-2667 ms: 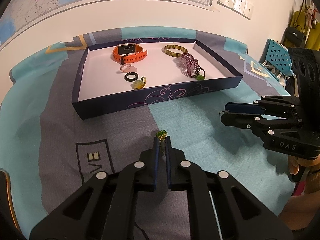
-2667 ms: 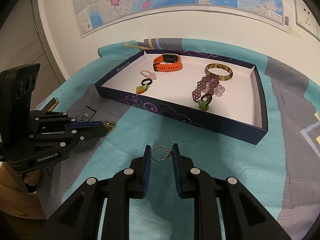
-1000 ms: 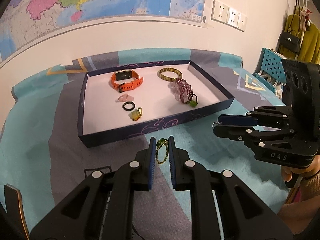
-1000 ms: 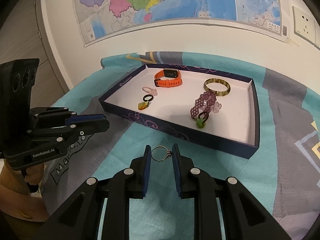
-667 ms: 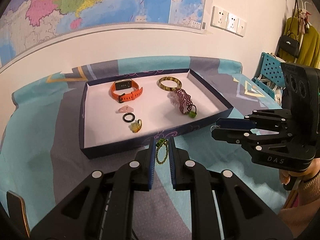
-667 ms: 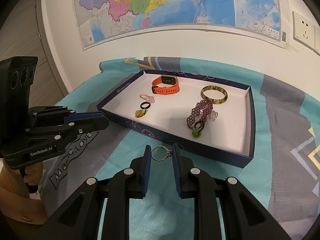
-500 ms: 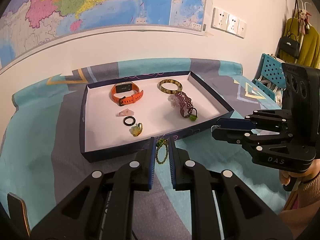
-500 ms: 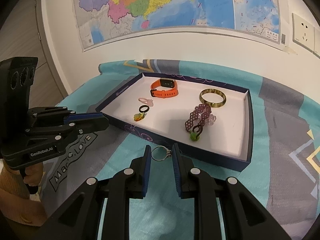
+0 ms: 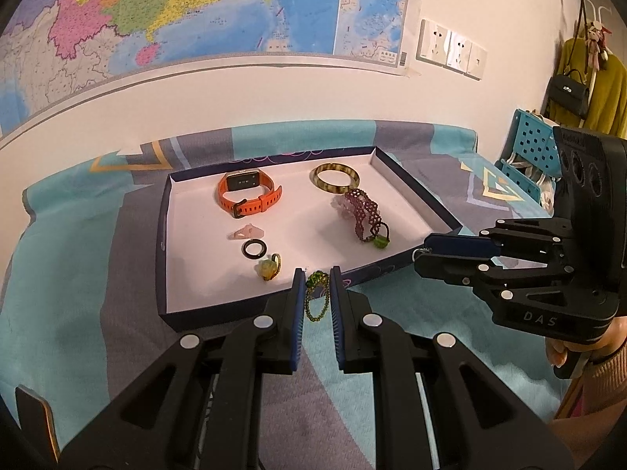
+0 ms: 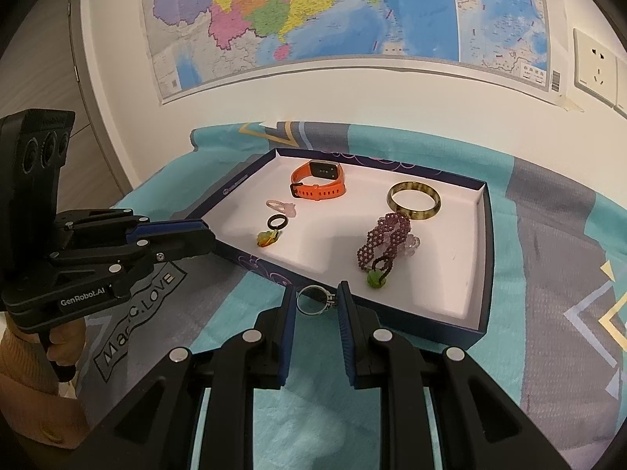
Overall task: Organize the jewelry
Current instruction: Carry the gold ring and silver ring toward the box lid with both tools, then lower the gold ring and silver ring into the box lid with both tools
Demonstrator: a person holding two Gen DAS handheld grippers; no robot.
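Left claw [image 9: 316, 288] pinches a green ring [image 9: 316, 280] and right claw [image 10: 316, 300] a silver ring [image 10: 313, 300], both poised at the tray's [image 10: 446, 323] near wall, apparently to add them beside the rings already inside.

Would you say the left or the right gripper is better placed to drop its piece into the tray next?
Probably the left. The left gripper, shut on the green ring, hangs at the tray's near wall beside the yellow-green ring. The right gripper holds its silver ring just short of the wall.

bare white floor along the tray [image 9: 415, 199] right side, bracelets [image 9: 362, 211] and rings [image 9: 254, 249] crowding the middle
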